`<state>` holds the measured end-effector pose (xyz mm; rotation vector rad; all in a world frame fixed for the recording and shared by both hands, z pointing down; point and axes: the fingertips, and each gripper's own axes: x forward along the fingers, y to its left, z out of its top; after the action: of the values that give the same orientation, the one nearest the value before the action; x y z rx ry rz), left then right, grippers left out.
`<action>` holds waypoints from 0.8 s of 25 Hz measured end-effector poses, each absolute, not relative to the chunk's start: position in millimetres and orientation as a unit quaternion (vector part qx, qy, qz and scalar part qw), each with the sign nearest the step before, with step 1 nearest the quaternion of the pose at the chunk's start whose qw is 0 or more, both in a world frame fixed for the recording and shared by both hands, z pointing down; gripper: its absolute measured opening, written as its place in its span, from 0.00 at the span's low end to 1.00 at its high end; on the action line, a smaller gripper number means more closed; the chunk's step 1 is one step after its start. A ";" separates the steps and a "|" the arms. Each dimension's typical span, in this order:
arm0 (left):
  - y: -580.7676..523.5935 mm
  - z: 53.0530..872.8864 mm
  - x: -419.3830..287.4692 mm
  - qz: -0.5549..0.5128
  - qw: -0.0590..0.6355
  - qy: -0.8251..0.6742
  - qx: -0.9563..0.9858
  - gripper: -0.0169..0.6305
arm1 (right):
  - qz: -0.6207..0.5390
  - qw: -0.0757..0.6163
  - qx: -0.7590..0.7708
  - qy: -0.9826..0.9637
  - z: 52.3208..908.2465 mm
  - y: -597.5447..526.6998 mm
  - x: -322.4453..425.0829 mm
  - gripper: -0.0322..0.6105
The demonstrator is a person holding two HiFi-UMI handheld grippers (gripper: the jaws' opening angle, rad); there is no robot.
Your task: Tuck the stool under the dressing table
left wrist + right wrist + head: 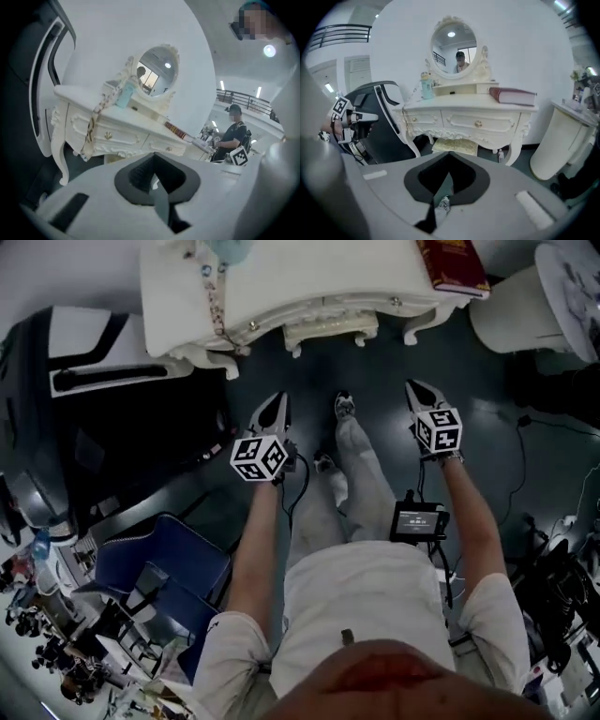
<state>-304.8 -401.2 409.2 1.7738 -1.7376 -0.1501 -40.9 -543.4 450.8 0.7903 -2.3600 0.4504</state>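
Right, head view: dressing table (309, 296) is cut off by the top of the frame. One stool (330, 332) sits under it between the front legs, with only its front edge showing. One red book (452, 263) lies on the tabletop's right end, partly cropped. Two grippers, left gripper (278, 399) and right gripper (418, 387), are over the dark floor (487, 427) short of the table. They touch nothing.

Left gripper view: jaws pressed together, nothing between them. Stool is mostly hidden behind the gripper body, just a cream sliver under the table. One oval mirror (159, 70), one blue bottle (124, 96) near the top's left end. One background person (233, 133), small.

Right gripper view: jaws together, empty. Stool's cushion front shows under the table's middle, legs hidden.
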 end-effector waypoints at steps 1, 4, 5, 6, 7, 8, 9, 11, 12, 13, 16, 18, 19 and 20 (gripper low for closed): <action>-401.4 381.8 -308.3 -0.068 0.304 -0.661 0.682 0.04 | 0.157 0.284 0.300 -0.897 422.4 -548.5 -43.8 0.06; -416.5 303.7 -316.2 -0.069 0.247 -0.667 0.700 0.04 | 0.104 0.231 0.298 -0.920 329.6 -577.3 -46.7 0.06; -415.4 281.4 -315.0 -0.061 0.234 -0.670 0.702 0.04 | 0.094 0.219 0.294 -0.926 300.6 -578.5 -40.5 0.06; -410.0 261.3 -312.2 -0.055 0.225 -0.672 0.703 0.04 | 0.087 0.212 0.288 -0.930 274.2 -574.7 -31.4 0.06; -403.0 242.4 -309.1 -0.053 0.218 -0.674 0.704 0.04 | 0.081 0.208 0.281 -0.933 250.0 -569.2 -21.7 0.06; -396.4 223.9 -306.6 -0.055 0.210 -0.674 0.706 0.04 | 0.075 0.205 0.272 -0.937 227.1 -564.7 -13.7 0.06; -390.6 205.8 -304.6 -0.058 0.201 -0.671 0.711 0.04 | 0.071 0.199 0.263 -0.941 204.9 -561.4 -7.8 0.06; -374.7 174.1 -297.5 -0.057 0.184 -0.660 0.726 0.04 | 0.071 0.183 0.243 -0.950 162.0 -551.3 1.0 0.06; -362.7 161.8 -291.6 -0.052 0.179 -0.654 0.733 0.04 | 0.075 0.173 0.231 -0.955 141.6 -542.6 4.9 0.06; -349.5 151.5 -284.9 -0.044 0.177 -0.649 0.738 0.04 | 0.079 0.160 0.219 -0.959 121.7 -532.9 8.0 0.06; -319.7 125.7 -265.4 -0.020 0.172 -0.641 0.748 0.04 | 0.102 0.106 0.187 -0.971 65.5 -512.7 12.4 0.06; -309.2 111.1 -252.3 -0.009 0.167 -0.642 0.749 0.04 | 0.130 0.060 0.179 -0.973 35.9 -505.5 18.1 0.06; -306.4 104.6 -247.2 -0.004 0.163 -0.647 0.745 0.04 | 0.146 0.037 0.180 -0.972 24.1 -503.8 21.7 0.06; -305.2 98.3 -244.0 -0.002 0.159 -0.655 0.739 0.04 | 0.161 0.014 0.183 -0.970 14.3 -503.4 24.4 0.06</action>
<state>-244.0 -305.2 98.3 2.1121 -1.8719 -0.0049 24.4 -503.4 14.3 0.5686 -3.0204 0.5020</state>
